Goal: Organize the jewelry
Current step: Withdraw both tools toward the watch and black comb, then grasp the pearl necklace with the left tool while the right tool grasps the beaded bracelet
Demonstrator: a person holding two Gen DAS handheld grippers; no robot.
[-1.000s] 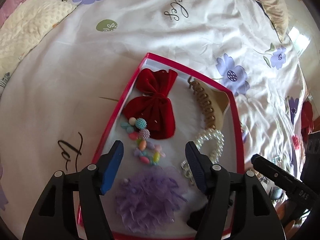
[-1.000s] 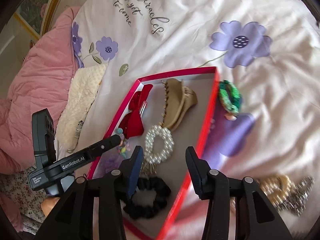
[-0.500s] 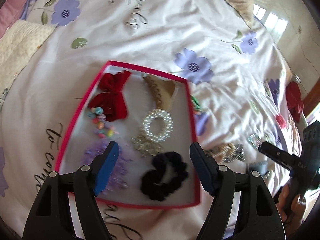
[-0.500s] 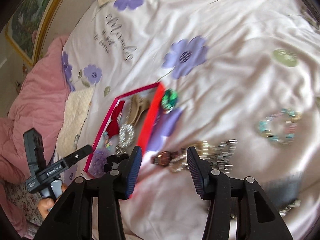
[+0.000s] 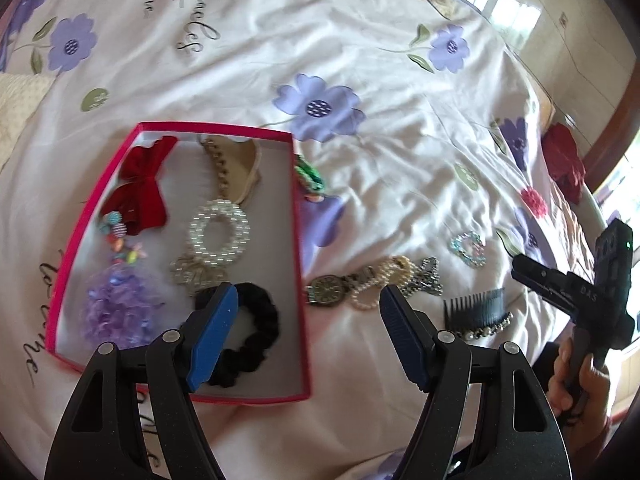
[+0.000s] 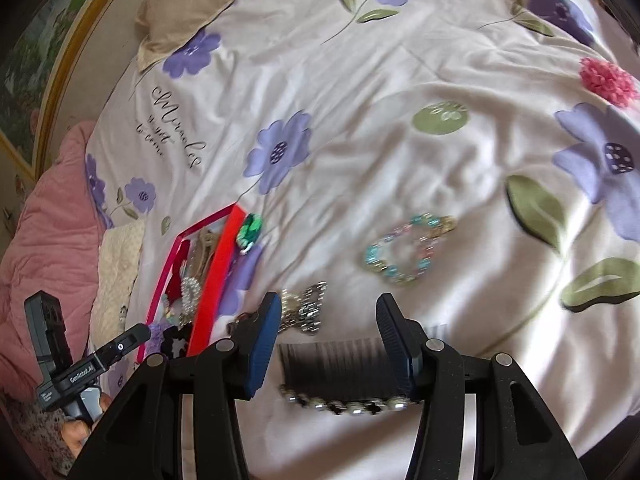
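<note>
A red box (image 5: 298,240) on the floral quilt holds a red bow (image 5: 140,192), a tan claw clip, a pearl ring (image 5: 218,232), a black scrunchie (image 5: 252,336) and a purple flower. Right of it lie a watch (image 5: 328,290), a pearl bracelet (image 5: 376,284), a silver chain (image 5: 428,276), a pastel bead bracelet (image 6: 404,248) and a black rhinestone comb (image 6: 340,360). My left gripper (image 5: 308,300) hangs open over the box's right rim and the watch, holding nothing. My right gripper (image 6: 328,308) is open above the comb, which shows between its fingers untouched.
A green beaded piece (image 5: 310,178) lies just outside the box's right wall. A pink pompom (image 6: 608,80) and a red cloth item (image 5: 564,160) sit far right. Pink bedding (image 6: 52,220) and a cream pad border the left. A hand (image 5: 576,380) grips the right tool.
Both views have swung right, from the box toward the loose jewelry on the quilt. The left jaws stand wider than before. The comb has come in between the right fingers.
</note>
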